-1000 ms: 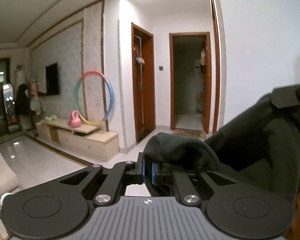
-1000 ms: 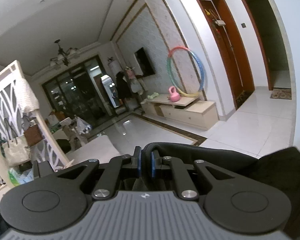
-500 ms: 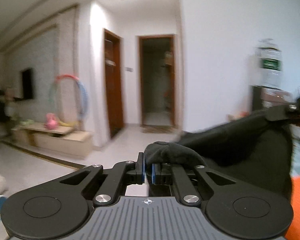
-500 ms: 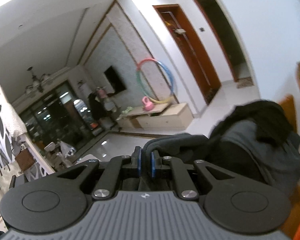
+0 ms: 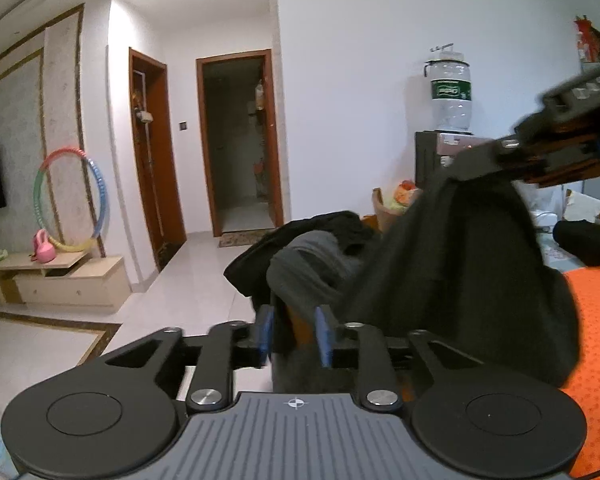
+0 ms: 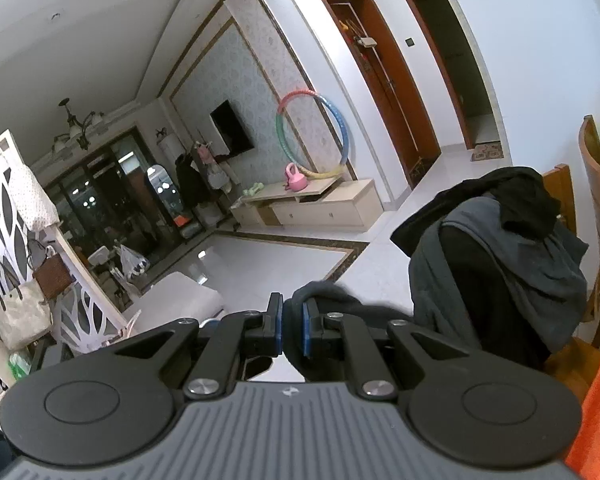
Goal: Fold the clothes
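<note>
Dark garment (image 5: 460, 264) — hanging, draped over orange surface (image 5: 596, 320)

Matt black cloth, soft and slightly fuzzy, for the garment (image 5: 460, 280) between the blue rubbery pads (image 5: 265, 334) of the left gripper (image 5: 294, 334), jaws opening; the same cloth pinched in the right gripper (image 6: 292, 324). Matt black plastic on the gripper arms, with bright metal screw heads (image 5: 204, 396) and a ribbed grey housing (image 5: 296, 436). Glossy pale tile on the floor (image 6: 260, 260). Polished reddish wood around the doorway (image 5: 204, 148). Dimpled orange fabric on the cover (image 5: 596, 320). Dull grey and black cloth in the heap (image 6: 500, 260).
</note>
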`<control>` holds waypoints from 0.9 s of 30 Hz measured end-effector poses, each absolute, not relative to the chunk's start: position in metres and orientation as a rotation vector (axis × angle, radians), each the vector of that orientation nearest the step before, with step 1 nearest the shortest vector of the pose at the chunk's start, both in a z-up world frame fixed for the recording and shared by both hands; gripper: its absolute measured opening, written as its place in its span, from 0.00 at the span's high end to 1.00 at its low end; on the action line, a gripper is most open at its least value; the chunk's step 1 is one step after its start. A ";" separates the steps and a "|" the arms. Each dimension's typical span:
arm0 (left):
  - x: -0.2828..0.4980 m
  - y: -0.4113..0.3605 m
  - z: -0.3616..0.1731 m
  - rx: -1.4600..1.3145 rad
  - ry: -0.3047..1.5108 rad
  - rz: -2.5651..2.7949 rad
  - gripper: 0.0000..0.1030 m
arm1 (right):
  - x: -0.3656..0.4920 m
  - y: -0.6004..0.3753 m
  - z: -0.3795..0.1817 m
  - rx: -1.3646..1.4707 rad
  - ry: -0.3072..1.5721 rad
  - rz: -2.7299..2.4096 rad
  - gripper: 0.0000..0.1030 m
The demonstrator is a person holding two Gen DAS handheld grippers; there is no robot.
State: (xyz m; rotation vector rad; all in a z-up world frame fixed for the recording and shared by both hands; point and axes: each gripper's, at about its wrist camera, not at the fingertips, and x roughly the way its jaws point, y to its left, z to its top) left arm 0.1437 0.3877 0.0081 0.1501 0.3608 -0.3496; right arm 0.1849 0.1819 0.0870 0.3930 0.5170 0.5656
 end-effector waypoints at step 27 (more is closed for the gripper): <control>0.140 0.337 -0.014 0.171 0.443 -0.949 0.17 | 0.042 0.105 0.222 0.350 0.323 0.293 0.99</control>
